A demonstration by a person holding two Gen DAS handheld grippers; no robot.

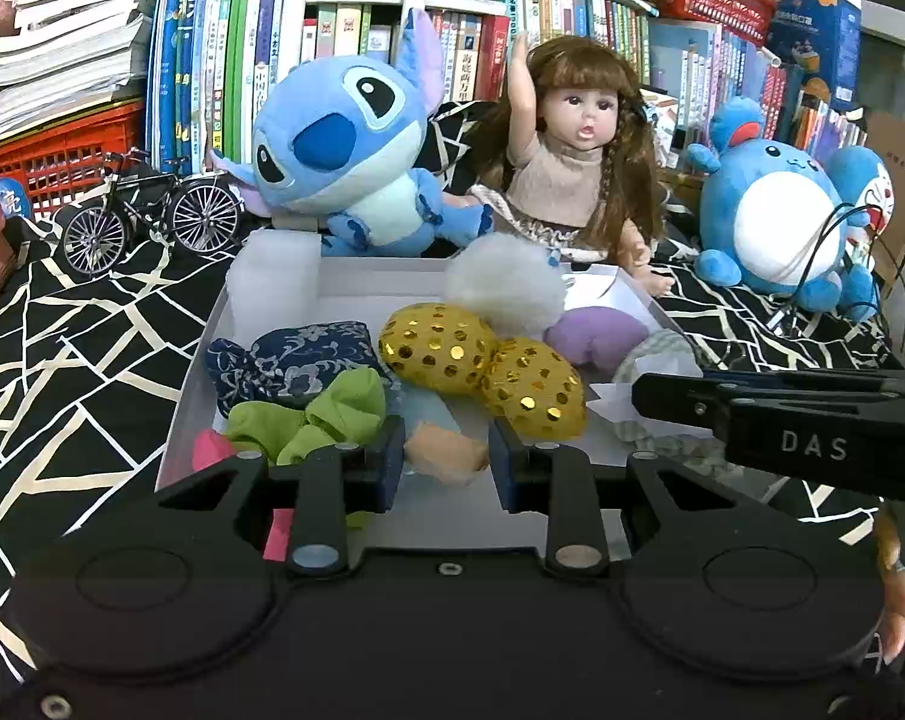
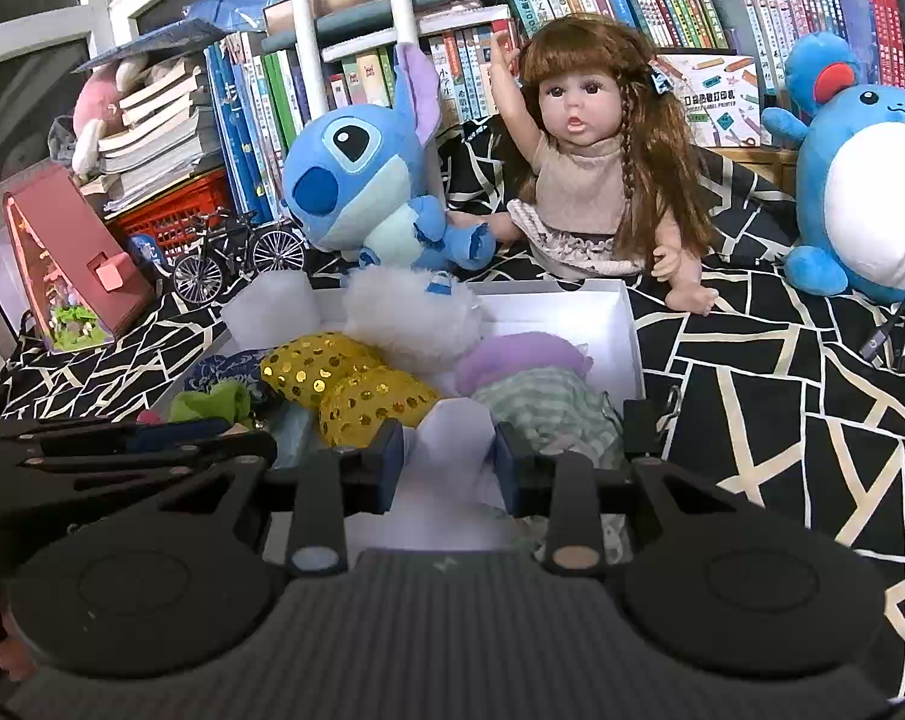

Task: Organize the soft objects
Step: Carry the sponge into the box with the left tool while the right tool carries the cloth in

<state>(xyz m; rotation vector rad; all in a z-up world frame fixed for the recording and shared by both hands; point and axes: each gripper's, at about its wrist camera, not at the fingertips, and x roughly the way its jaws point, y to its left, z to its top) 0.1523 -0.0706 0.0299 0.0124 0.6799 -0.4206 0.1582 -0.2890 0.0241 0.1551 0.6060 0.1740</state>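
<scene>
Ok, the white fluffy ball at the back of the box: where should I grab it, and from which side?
Probably from above, across the rounded top of the white fluffy ball. It sits high, proud of the gold sequin pouches in front and the purple pouch beside it, so the crown is clear. Its lower sides are crowded by neighbours and the white box wall, so a side approach looks harder.

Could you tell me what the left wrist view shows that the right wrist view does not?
Only the left wrist view shows the peach soft piece lying between the left gripper fingers. Only the right wrist view shows the pink house-shaped box and the white paper between the right gripper fingers. Both show the white box, the gold sequined pouches, the blue plush and the doll.
</scene>
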